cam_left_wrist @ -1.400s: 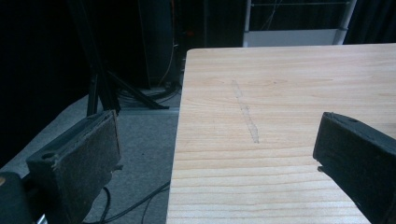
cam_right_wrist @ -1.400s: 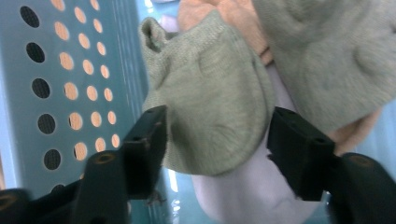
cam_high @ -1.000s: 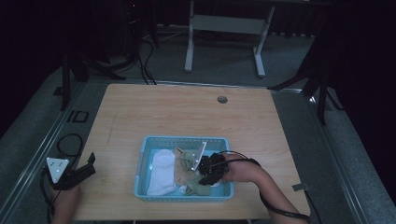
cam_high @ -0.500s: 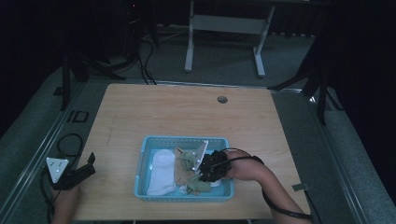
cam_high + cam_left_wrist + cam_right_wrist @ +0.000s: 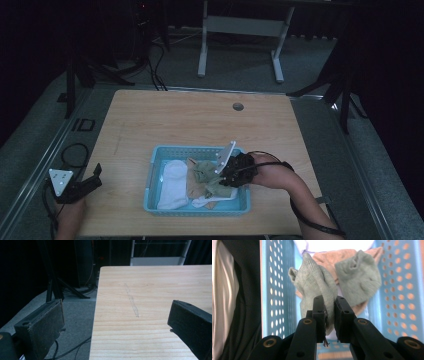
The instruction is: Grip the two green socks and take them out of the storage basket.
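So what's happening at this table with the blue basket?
A person is working with a hand-held tool in each hand. The right tool is clamped on a pale green sock over a blue basket of socks on the wooden table. A second green sock, a tan one and white ones lie in the basket. The left tool rests open at the table's near left edge, holding nothing.

The right claw is pinched nearly closed, its forearm bending in from the lower right of the frame. The left claw rests lower left, jaws spread wide.
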Demonstrator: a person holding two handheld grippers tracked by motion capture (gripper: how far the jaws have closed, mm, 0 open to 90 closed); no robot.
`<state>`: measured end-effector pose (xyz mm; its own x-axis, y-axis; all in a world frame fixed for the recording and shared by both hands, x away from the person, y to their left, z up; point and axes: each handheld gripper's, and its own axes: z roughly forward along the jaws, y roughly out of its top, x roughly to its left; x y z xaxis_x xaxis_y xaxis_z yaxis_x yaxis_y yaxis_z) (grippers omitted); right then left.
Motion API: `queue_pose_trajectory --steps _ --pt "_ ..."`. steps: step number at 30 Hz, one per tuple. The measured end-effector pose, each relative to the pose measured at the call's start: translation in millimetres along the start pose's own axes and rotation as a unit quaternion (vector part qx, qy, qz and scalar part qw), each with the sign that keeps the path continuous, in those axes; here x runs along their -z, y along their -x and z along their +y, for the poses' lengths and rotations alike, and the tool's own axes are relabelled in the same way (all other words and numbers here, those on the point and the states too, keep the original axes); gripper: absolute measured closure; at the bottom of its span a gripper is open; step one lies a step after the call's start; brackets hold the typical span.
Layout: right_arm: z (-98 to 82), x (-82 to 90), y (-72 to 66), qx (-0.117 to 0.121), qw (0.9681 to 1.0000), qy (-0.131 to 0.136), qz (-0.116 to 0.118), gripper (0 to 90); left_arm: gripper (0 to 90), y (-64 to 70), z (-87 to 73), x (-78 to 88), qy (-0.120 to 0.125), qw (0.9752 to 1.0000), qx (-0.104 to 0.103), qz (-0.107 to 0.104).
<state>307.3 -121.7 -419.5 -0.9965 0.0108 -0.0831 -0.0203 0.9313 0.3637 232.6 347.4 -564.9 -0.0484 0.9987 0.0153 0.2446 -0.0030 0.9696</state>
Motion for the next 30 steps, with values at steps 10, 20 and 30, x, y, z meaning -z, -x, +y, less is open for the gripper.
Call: queue_pose_trajectory --steps 10,20,30 --pt "-25.3 36.9 4.5 -0.042 0.9984 0.024 -0.028 79.8 0.3 0.4 -0.1 0.0 0.002 1.0 0.003 0.0" --pt "-60.3 62.4 9.1 -0.076 0.9941 0.038 -0.066 79.6 0.4 1.0 -0.1 -0.2 0.002 1.0 -0.001 0.001" --pt "-102.9 76.8 12.9 -0.128 0.987 0.041 -0.087 79.6 0.3 1.2 0.0 -0.3 0.001 1.0 -0.002 0.002"
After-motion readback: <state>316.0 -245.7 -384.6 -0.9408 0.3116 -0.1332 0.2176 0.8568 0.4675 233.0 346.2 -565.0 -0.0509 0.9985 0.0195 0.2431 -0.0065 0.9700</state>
